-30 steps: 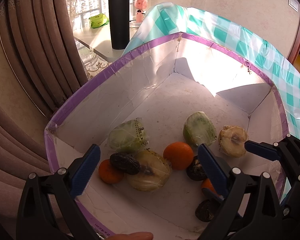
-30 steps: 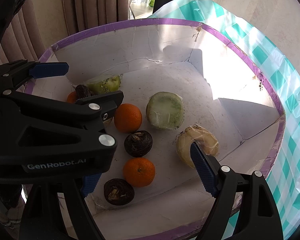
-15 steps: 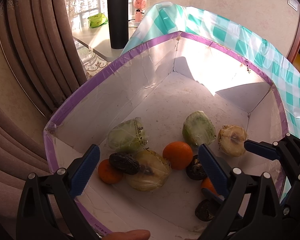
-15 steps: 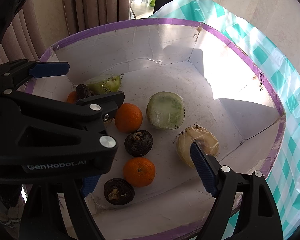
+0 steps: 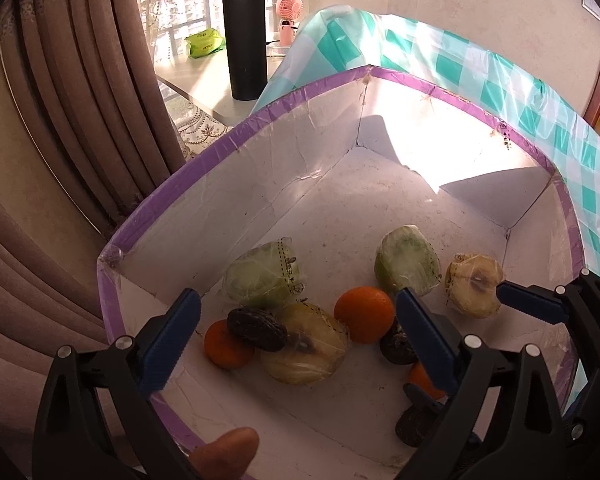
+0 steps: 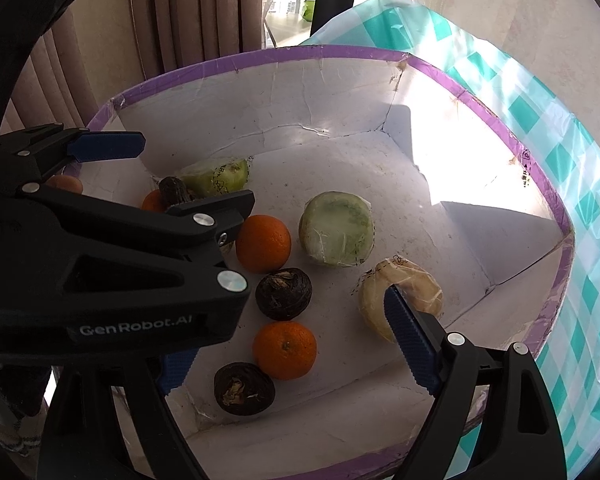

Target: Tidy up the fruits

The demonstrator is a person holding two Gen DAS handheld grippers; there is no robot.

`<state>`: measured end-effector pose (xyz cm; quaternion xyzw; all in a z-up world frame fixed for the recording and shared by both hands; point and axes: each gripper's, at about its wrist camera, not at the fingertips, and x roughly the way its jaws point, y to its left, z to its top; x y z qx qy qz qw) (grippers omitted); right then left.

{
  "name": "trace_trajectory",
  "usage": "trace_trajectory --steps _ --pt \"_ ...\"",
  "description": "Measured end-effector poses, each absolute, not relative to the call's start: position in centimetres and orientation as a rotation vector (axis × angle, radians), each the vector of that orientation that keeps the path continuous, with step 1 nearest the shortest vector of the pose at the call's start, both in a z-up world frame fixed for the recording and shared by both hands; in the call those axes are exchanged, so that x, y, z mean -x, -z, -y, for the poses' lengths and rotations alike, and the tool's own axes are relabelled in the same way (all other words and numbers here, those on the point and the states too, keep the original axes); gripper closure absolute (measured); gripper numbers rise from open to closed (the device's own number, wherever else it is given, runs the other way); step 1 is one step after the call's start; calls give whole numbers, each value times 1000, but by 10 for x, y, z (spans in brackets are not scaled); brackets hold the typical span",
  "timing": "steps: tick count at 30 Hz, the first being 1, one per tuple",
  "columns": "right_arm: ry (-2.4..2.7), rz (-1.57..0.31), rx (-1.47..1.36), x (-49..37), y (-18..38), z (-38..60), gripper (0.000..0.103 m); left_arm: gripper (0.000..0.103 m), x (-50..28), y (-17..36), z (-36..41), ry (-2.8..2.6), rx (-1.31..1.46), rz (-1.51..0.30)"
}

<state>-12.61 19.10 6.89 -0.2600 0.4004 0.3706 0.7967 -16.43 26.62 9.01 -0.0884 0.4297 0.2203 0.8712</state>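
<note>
While sunlight cuts across its far wall, the white box (image 5: pixel 332 184) with the purple taped rim sits wide and shallow, its paper lining creased and a bit grubby. Both claws hang over the near edge. The left gripper (image 5: pixel 296 332) has its ribbed blue pads spread wide and nothing between them; the right gripper (image 6: pixel 288 344) is just as wide apart and just as empty.

Against the earlier frames, almost nothing differs: both claws hover in the same place, the fruit has not shifted, and only the view has drifted a touch.

Down on the box floor, everything clusters at the near end. A glossy round orange (image 6: pixel 263 243) sits just beside a pale green fruit in clingy plastic wrap (image 6: pixel 336 235). A dark, wrinkled, flattened fruit (image 6: pixel 283 293) lies near them, then a second orange (image 6: pixel 285 350) and another dark fruit (image 6: pixel 244 388) closest to the rim. A yellowish wrapped fruit (image 6: pixel 404 298) rests partly behind the right claw's pad. Over by the left wall, a wrapped green fruit (image 5: pixel 264 278), a wrapped yellow one (image 5: pixel 304 350), a small orange (image 5: pixel 226 344) and a dark fruit (image 5: pixel 257 328) bunch together, touching.
</note>
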Motion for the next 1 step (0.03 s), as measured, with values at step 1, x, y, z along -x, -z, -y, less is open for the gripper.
trace_trajectory --steps 1 --pt "-809 -848 532 126 -72 -189 21 5 166 -93 -263 -527 146 -882"
